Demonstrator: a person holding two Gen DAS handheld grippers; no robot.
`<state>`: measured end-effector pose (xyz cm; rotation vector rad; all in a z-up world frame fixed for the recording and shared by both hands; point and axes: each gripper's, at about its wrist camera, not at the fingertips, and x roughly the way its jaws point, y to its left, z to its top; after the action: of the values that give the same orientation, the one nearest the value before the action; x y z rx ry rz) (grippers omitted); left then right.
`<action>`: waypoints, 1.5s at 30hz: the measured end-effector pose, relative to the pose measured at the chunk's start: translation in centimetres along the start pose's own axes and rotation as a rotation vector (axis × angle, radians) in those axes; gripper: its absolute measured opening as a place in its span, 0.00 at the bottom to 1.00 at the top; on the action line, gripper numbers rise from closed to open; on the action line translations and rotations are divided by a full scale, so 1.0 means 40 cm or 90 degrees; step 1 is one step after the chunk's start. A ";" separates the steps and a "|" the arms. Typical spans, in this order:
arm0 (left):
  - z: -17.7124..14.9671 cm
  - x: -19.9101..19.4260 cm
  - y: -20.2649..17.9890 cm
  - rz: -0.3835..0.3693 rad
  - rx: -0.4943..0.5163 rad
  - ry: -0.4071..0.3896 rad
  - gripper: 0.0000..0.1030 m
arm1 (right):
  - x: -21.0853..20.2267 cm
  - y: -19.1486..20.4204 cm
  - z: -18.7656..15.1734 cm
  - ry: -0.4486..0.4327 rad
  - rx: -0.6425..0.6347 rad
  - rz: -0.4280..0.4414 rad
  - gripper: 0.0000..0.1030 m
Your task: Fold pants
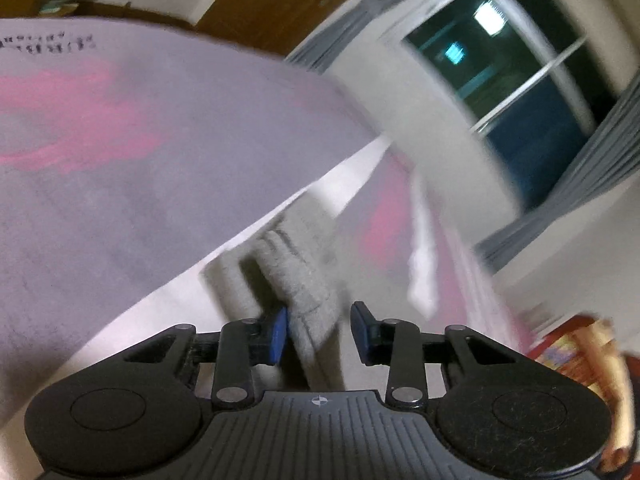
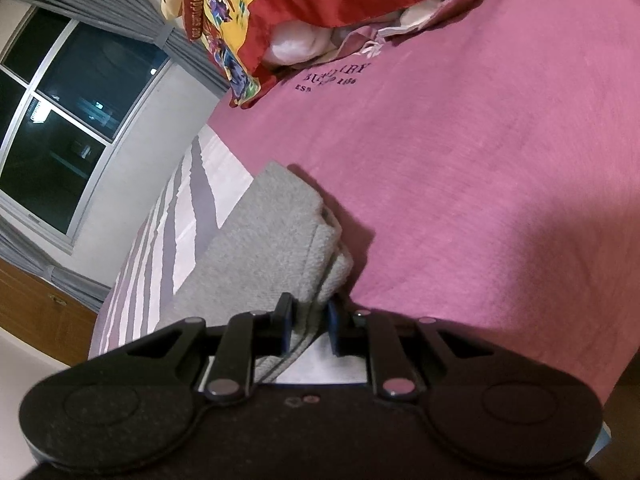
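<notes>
pants (image 2: 256, 256): grey, folded into layers, laid on the pink sheet (image 2: 480, 200) near its striped edge
right gripper (image 2: 308, 326): closed down on a corner of the pants, fabric pinched between both pads
left gripper (image 1: 319, 334): jaws parted, grey fabric touching one pad only, nothing clamped
pillow (image 2: 280, 12): red and yellow, well apart from the pants
left view: pretty blurred

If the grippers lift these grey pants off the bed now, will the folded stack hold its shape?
Probably not: the grey pants look soft, their layers sagging between the left gripper's open jaws. The right gripper pinches only one edge, so the rest would likely droop.
</notes>
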<state>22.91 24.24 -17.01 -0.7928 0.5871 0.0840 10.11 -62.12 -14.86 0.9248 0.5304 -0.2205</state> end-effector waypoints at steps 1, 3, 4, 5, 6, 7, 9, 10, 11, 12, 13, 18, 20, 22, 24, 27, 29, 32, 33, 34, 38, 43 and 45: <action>-0.001 0.017 0.009 -0.004 -0.004 0.021 0.34 | 0.000 0.003 -0.001 0.000 -0.001 -0.003 0.16; -0.009 0.037 0.009 -0.003 0.005 0.030 0.30 | 0.000 0.006 -0.002 -0.002 -0.001 -0.006 0.16; -0.009 0.035 0.008 -0.007 0.006 0.022 0.23 | 0.000 0.006 -0.003 -0.002 -0.001 -0.007 0.17; -0.002 0.022 0.005 -0.023 0.002 -0.007 0.18 | 0.000 0.005 -0.002 -0.002 0.000 -0.007 0.17; 0.004 0.006 0.005 -0.052 -0.005 -0.038 0.18 | 0.000 0.003 -0.002 -0.002 0.002 -0.005 0.17; 0.015 0.002 0.000 -0.060 -0.002 -0.055 0.18 | -0.001 0.002 -0.002 -0.002 0.006 -0.004 0.17; 0.025 0.026 -0.015 -0.020 0.035 -0.037 0.18 | -0.002 0.003 -0.003 -0.001 0.005 -0.006 0.17; 0.029 0.049 -0.016 0.012 0.053 -0.006 0.18 | -0.003 0.005 -0.004 -0.001 0.003 -0.008 0.17; 0.034 0.069 -0.019 0.039 0.078 0.016 0.18 | -0.002 0.006 -0.003 0.000 0.003 -0.010 0.17; 0.026 0.077 -0.027 0.054 0.120 0.022 0.19 | -0.002 0.006 -0.002 0.001 0.003 -0.010 0.17; 0.021 0.074 -0.037 0.058 0.146 0.020 0.19 | -0.002 0.005 0.000 0.002 0.003 -0.009 0.17; 0.012 0.056 -0.129 0.130 0.267 0.009 0.42 | -0.003 -0.001 -0.001 0.001 0.006 -0.003 0.17; 0.008 0.036 -0.161 0.189 0.328 -0.023 0.78 | -0.002 -0.003 0.000 0.001 0.008 -0.001 0.17; 0.016 0.004 -0.159 0.208 0.356 -0.045 0.84 | -0.001 -0.003 0.001 0.002 0.005 -0.002 0.17; 0.036 0.052 -0.153 0.252 0.362 -0.004 0.84 | -0.001 -0.003 0.001 0.003 0.005 -0.002 0.17; 0.041 0.097 -0.110 0.258 0.312 0.041 0.89 | -0.001 -0.002 0.002 0.003 0.005 -0.004 0.17; 0.033 0.113 -0.098 0.256 0.305 0.030 0.92 | -0.004 0.003 0.001 0.001 0.004 -0.009 0.17; 0.016 0.128 -0.098 0.264 0.327 0.012 0.92 | -0.004 0.009 -0.001 0.000 0.000 -0.014 0.17; 0.011 0.131 -0.099 0.266 0.333 0.007 0.93 | -0.004 0.010 -0.001 0.001 0.002 -0.015 0.17; 0.008 0.134 -0.099 0.265 0.334 0.003 0.93 | -0.003 0.010 0.000 0.002 0.007 -0.016 0.17; -0.016 0.098 -0.076 0.261 0.348 -0.004 0.93 | -0.001 0.001 0.009 0.006 0.054 -0.016 0.16; -0.029 0.094 -0.081 0.259 0.359 -0.012 0.95 | 0.002 0.056 0.011 -0.002 0.007 -0.070 0.14; -0.035 0.091 -0.079 0.256 0.363 -0.016 0.95 | 0.003 0.076 0.014 -0.005 -0.009 -0.088 0.14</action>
<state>26.21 20.53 -17.64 -0.1147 0.6975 0.2815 11.64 -60.76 -12.52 0.8739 0.5884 -0.3456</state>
